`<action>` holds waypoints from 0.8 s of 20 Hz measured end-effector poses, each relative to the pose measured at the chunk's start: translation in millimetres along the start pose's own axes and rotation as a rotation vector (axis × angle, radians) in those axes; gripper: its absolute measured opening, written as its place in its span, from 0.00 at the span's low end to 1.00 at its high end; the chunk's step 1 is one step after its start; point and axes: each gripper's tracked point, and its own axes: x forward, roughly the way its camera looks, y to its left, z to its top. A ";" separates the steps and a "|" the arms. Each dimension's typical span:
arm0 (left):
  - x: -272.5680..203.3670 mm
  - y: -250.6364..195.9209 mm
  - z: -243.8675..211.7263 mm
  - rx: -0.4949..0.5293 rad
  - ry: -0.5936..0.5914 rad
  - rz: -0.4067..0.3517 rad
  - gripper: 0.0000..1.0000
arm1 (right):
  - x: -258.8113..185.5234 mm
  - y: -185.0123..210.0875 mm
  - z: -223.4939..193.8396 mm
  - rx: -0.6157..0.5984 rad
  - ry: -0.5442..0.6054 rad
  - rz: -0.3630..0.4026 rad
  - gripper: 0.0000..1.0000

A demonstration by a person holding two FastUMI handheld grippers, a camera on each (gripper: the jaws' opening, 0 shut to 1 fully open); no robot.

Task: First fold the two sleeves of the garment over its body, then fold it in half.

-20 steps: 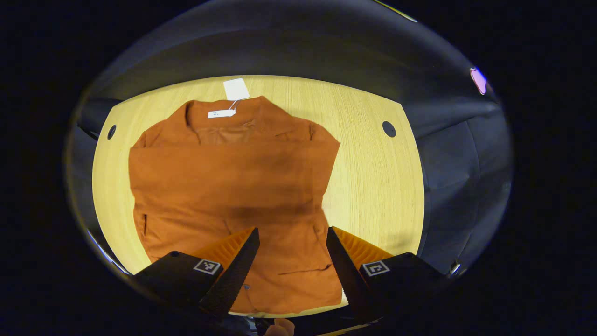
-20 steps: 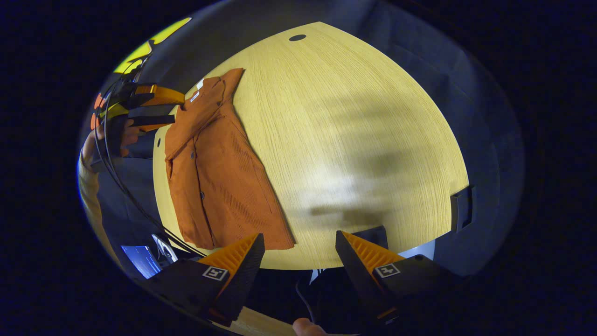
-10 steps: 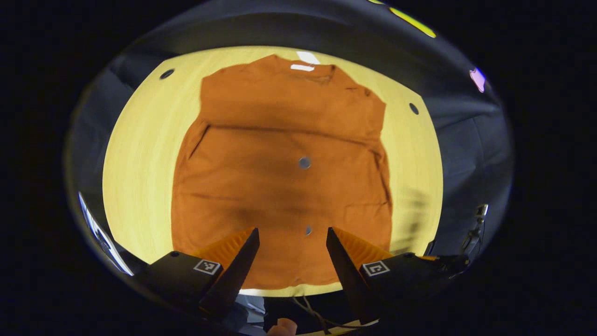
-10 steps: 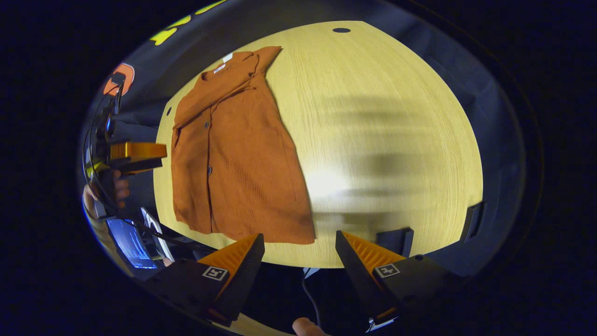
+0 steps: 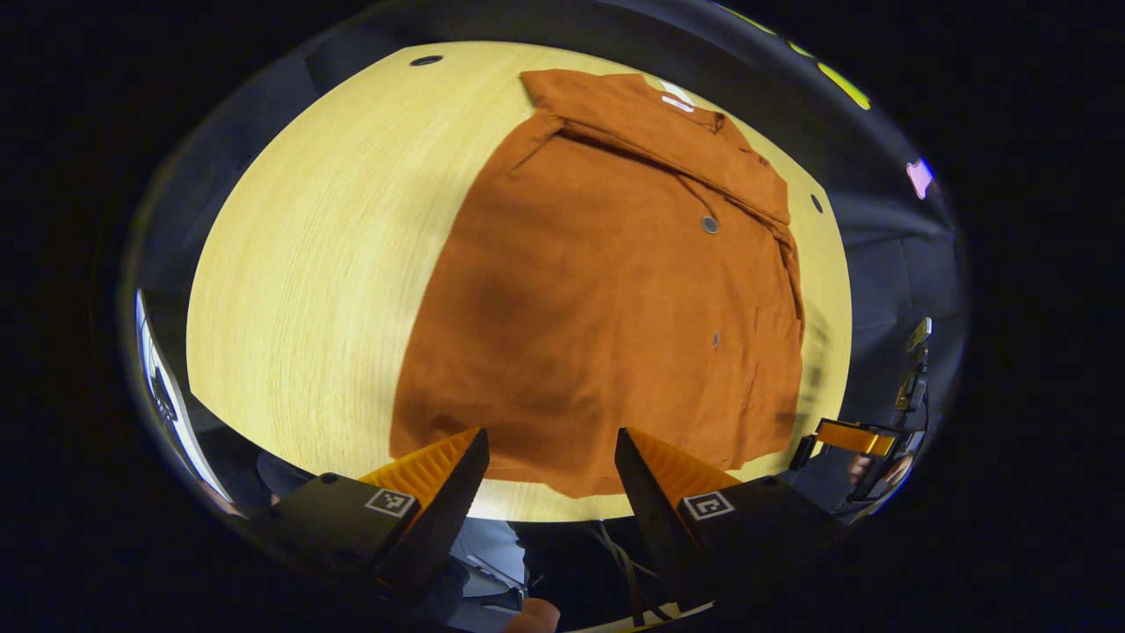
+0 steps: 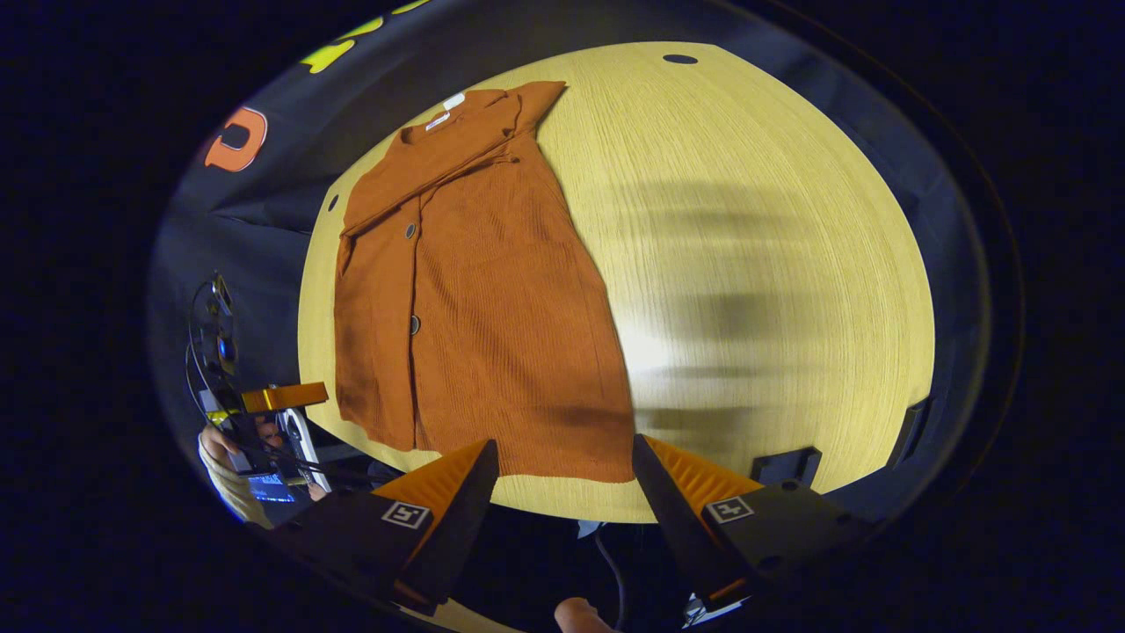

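Rust-orange ribbed button-front garment point(image 5: 606, 299) lies flat on the pale wood-grain table point(image 5: 308, 281), collar at the upper right of the left gripper view, hem at lower centre; no sleeve spreads beyond the body. Left claw point(image 5: 549, 479) and right claw point(image 6: 562, 488) both gape wide, gripping nothing, poised off the hem edge. Judgement: for the halving fold, pinch both hem corners evenly and carry them level toward the collar.

Rust-orange buttoned garment point(image 6: 475, 299) lying flat near left edge of pale wooden tabletop point(image 6: 773, 264); right gripper point(image 6: 562, 492) spread wide, empty, above near edge.
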 end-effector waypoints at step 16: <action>13.8 88.7 -13.2 -0.049 0.149 -0.256 0.94 | 19.7 -32.8 -2.4 0.036 0.070 0.216 0.96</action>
